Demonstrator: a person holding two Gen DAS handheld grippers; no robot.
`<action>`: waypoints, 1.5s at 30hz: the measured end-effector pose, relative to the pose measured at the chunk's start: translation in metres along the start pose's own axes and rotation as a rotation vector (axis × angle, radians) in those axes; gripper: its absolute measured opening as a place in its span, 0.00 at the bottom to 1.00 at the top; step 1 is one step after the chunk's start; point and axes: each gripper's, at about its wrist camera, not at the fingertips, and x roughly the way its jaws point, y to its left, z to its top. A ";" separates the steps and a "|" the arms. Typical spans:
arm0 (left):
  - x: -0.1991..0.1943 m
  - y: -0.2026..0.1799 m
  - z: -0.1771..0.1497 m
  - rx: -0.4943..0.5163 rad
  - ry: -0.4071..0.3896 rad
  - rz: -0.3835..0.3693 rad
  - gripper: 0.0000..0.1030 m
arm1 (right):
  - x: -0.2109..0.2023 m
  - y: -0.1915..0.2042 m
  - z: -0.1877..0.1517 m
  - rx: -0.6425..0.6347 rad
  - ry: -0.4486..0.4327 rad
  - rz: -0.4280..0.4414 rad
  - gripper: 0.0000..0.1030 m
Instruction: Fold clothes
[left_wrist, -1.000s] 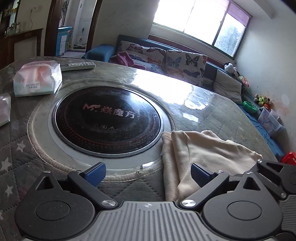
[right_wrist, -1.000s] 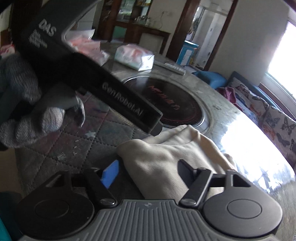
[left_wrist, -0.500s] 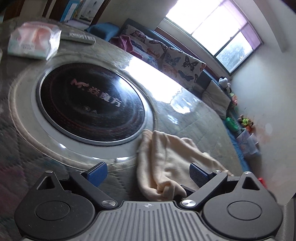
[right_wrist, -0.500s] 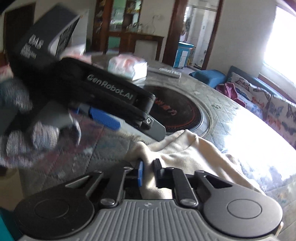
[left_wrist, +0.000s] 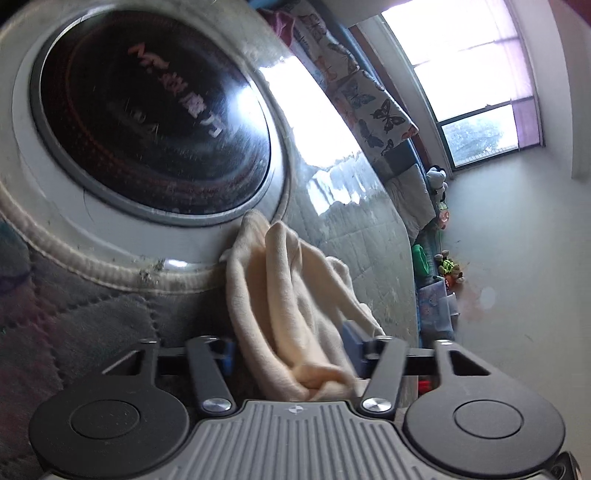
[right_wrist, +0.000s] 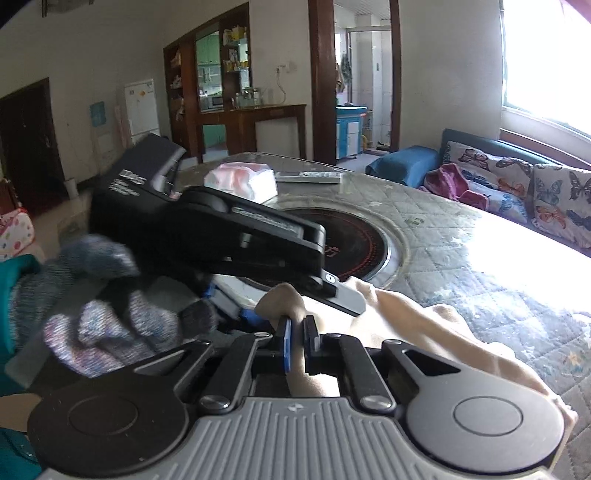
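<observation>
A cream fleece garment (left_wrist: 288, 295) lies bunched on the quilted table cover (right_wrist: 461, 236), just off the rim of the round black hot plate (left_wrist: 147, 110). My left gripper (left_wrist: 288, 349) straddles a thick fold of it. Its jaws are half closed with a wide gap still between the blue pads. In the right wrist view my right gripper (right_wrist: 297, 332) is shut on an edge of the garment (right_wrist: 424, 332), which trails off to the right. The left gripper's black body (right_wrist: 221, 240) crosses just above it, held by a grey-gloved hand (right_wrist: 110, 314).
A pink-and-white tissue pack (right_wrist: 243, 181) and a remote control (right_wrist: 308, 177) lie at the table's far side. A sofa with butterfly cushions (right_wrist: 517, 177) runs under the window. The hot plate (right_wrist: 354, 240) takes up the table's middle.
My right gripper went from open to shut on the garment's edge and has lifted it. My left gripper tilted, dropped close over the fold, and its jaws narrowed around it.
</observation>
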 end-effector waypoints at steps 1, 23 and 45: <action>0.001 0.002 0.001 -0.011 0.004 -0.003 0.32 | -0.001 0.000 -0.001 -0.005 -0.004 0.010 0.03; -0.006 -0.025 -0.018 0.267 -0.087 0.118 0.16 | -0.060 -0.140 -0.085 0.450 0.017 -0.418 0.44; 0.002 -0.102 -0.033 0.505 -0.117 0.087 0.14 | -0.109 -0.154 -0.089 0.564 -0.167 -0.338 0.11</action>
